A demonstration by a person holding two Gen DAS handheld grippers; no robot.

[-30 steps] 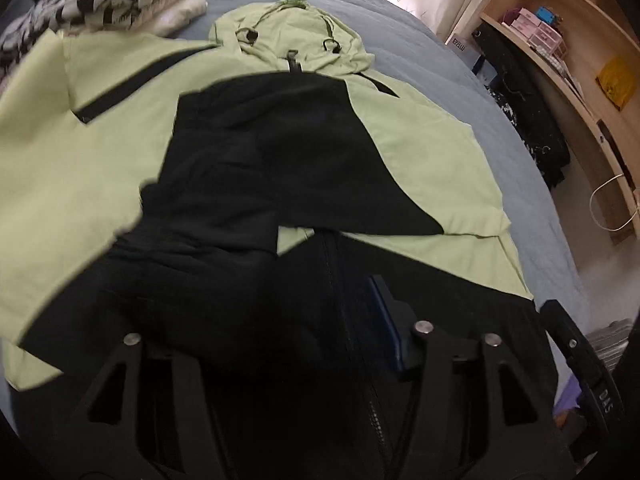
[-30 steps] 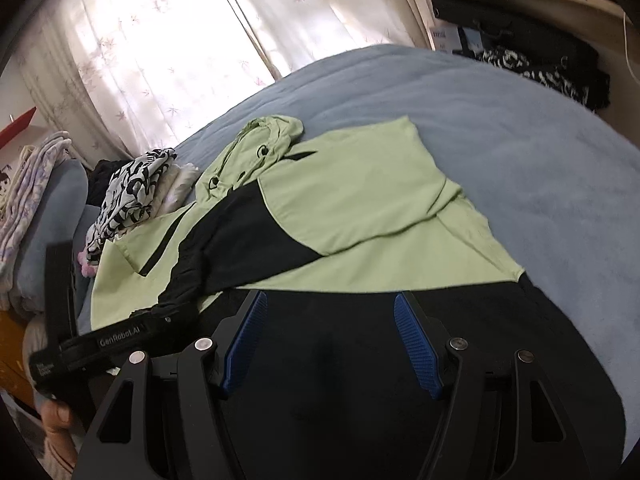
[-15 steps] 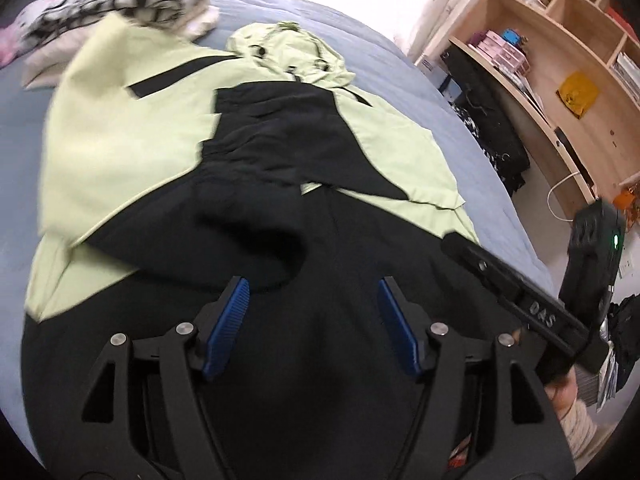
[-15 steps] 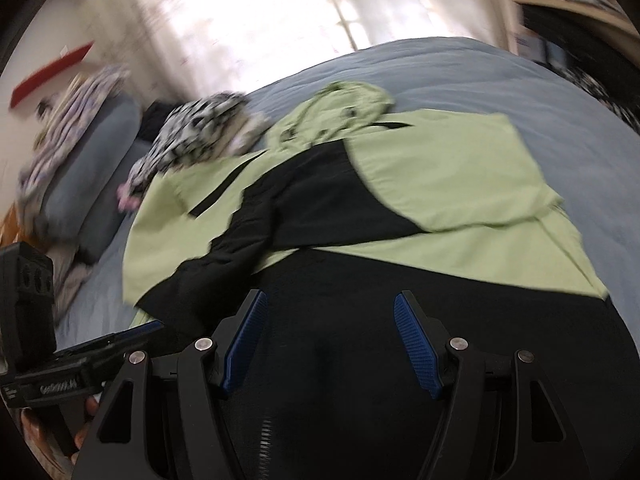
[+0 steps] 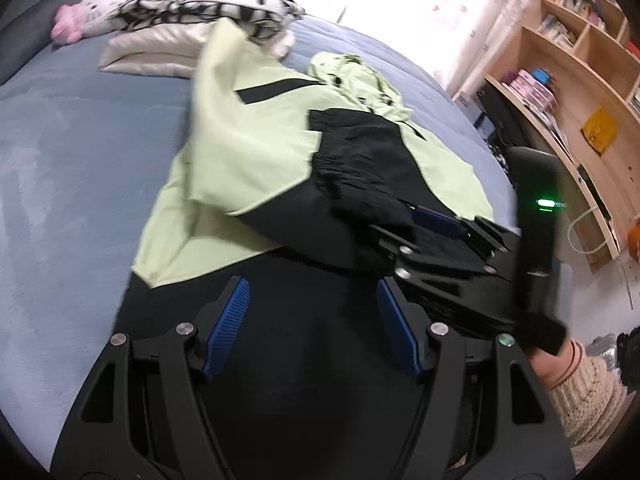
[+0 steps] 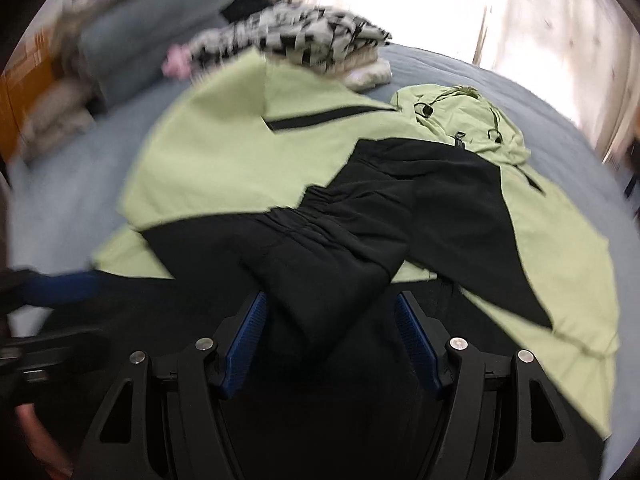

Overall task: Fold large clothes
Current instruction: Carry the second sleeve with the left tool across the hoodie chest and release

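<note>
A large light-green and black hooded jacket (image 5: 256, 152) lies spread on a blue-grey bed cover (image 5: 80, 152), stretching away from both grippers with its green hood (image 6: 464, 120) at the far end. The left gripper (image 5: 314, 326) hangs over the jacket's black lower panel, its blue-padded jaws standing wide with nothing between them. Just ahead and to its right is the right gripper (image 5: 404, 224), whose jaws have just been closing; a black sleeve (image 6: 332, 256) with a gathered cuff lies between its blue pads, though whether they press on it cannot be told. A cream knitted sleeve (image 5: 584, 396) shows at the lower right of the left view. Far beyond both grippers, a black-and-white patterned folded pile (image 5: 208, 4) and a pink-and-white soft toy (image 5: 86, 10) rest near the bed's head.
</note>
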